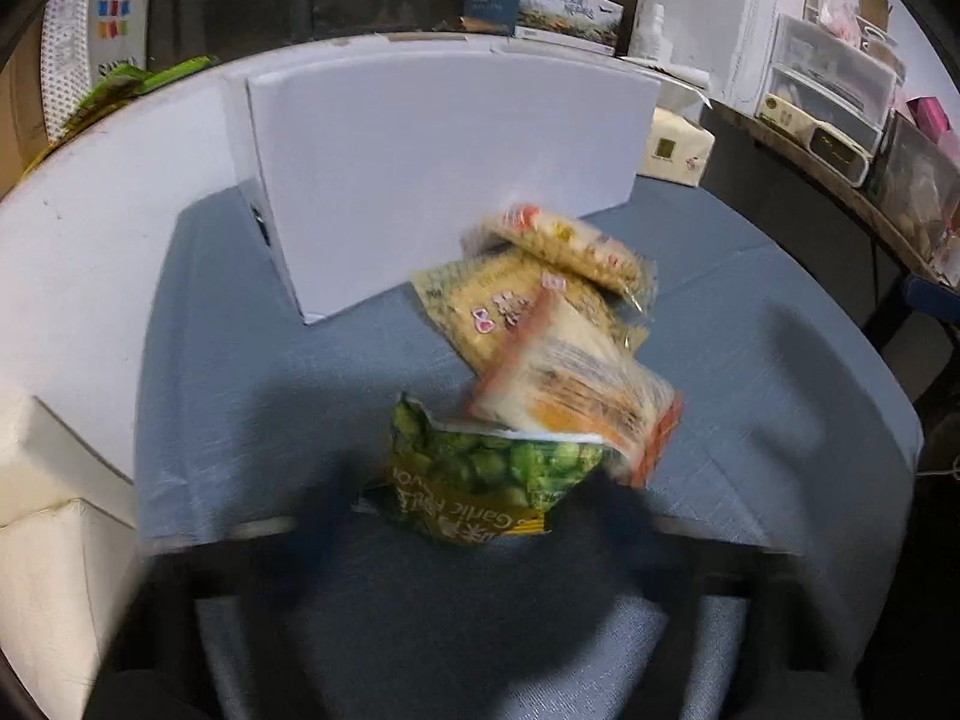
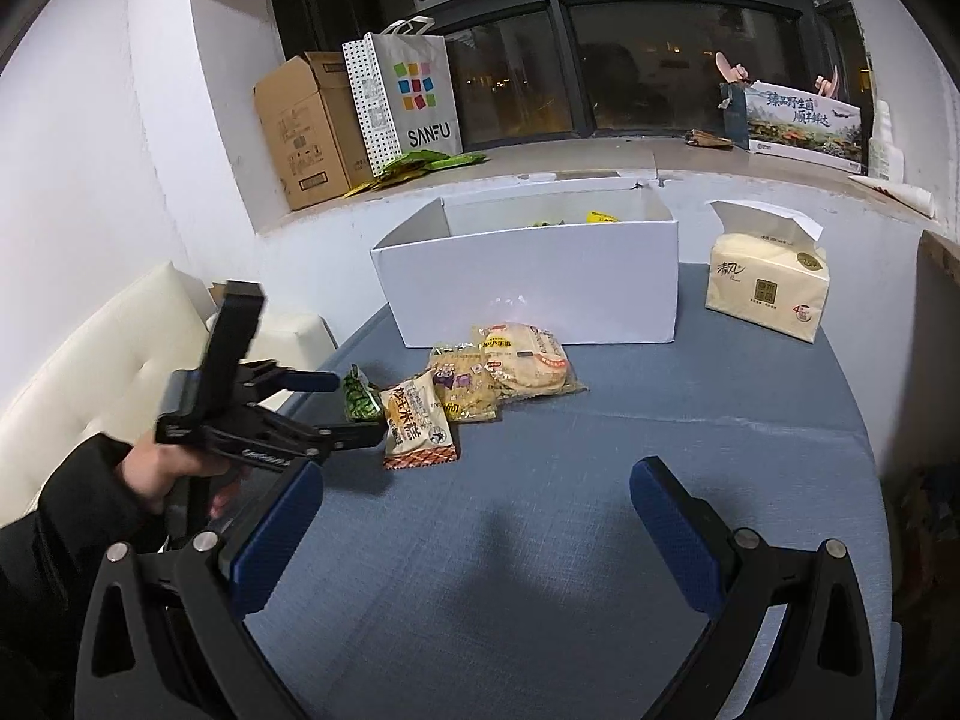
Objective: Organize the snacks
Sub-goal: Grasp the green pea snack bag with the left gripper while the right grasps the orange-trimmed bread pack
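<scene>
Green pea packet [image 1: 480, 474] at near left of snack pile: pinched by left gripper [image 2: 360, 405]; right gripper [image 2: 474, 534] spread, empty.

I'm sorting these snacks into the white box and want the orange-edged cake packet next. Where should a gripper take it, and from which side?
Probably by the near short end of the orange-edged packet, coming in low from the front with the open right gripper. That end juts out free over the blue cloth, while its far end leans on the yellow packet and the green pea bag crowds one side.
</scene>
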